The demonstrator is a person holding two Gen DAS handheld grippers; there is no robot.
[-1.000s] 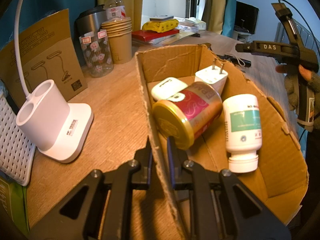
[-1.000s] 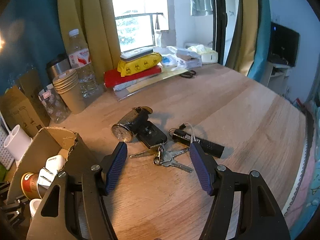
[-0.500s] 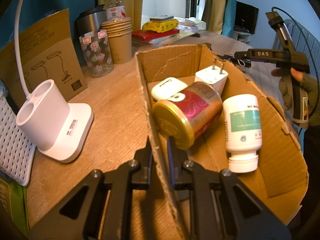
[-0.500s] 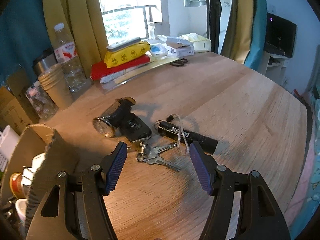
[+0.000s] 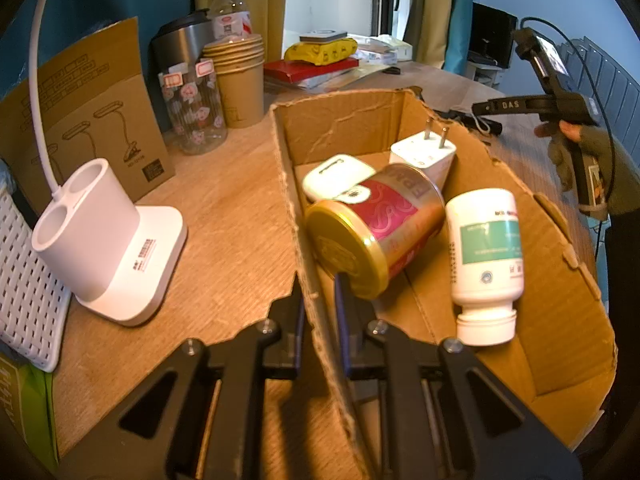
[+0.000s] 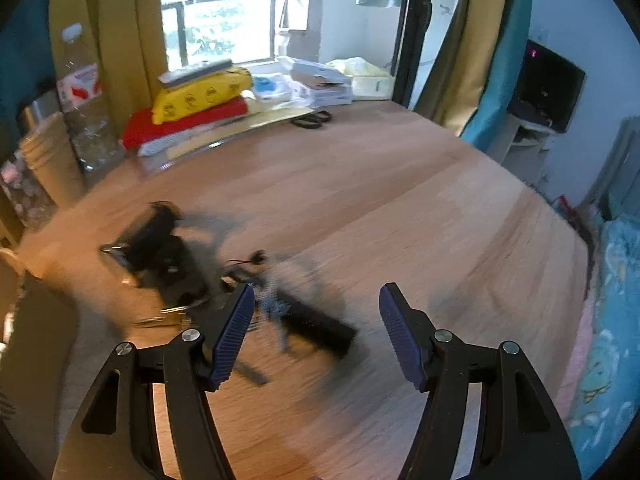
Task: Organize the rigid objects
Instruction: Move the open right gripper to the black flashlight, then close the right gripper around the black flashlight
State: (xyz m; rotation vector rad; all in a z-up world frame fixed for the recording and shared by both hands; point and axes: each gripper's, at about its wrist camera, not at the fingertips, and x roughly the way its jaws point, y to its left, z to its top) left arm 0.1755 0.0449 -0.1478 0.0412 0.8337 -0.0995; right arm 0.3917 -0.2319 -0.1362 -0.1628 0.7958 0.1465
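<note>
Jaws, left gripper (image 5: 318, 300): pinched shut on the ragged near wall of the corrugated cardboard box (image 5: 560, 240), one finger either side.
Jaws, right gripper (image 6: 316, 336): about half open, ribbed blue pads, nothing between them; poised over a blurred black flashlight (image 6: 316, 326) lying on the wood-grain table (image 6: 400, 208).
Box contents: gold-lidded red cylindrical tin (image 5: 376, 232) on its side; white plastic pill bottle (image 5: 486, 256) lying beside it; white plug adapter (image 5: 424, 156), prongs up; flat white case (image 5: 336, 176).
Left of box: white lamp base (image 5: 108, 236), patterned glass jar (image 5: 196, 116), stacked paper cups (image 5: 238, 80).
Near the flashlight: keys (image 6: 168, 316), blurred dark items.
</note>
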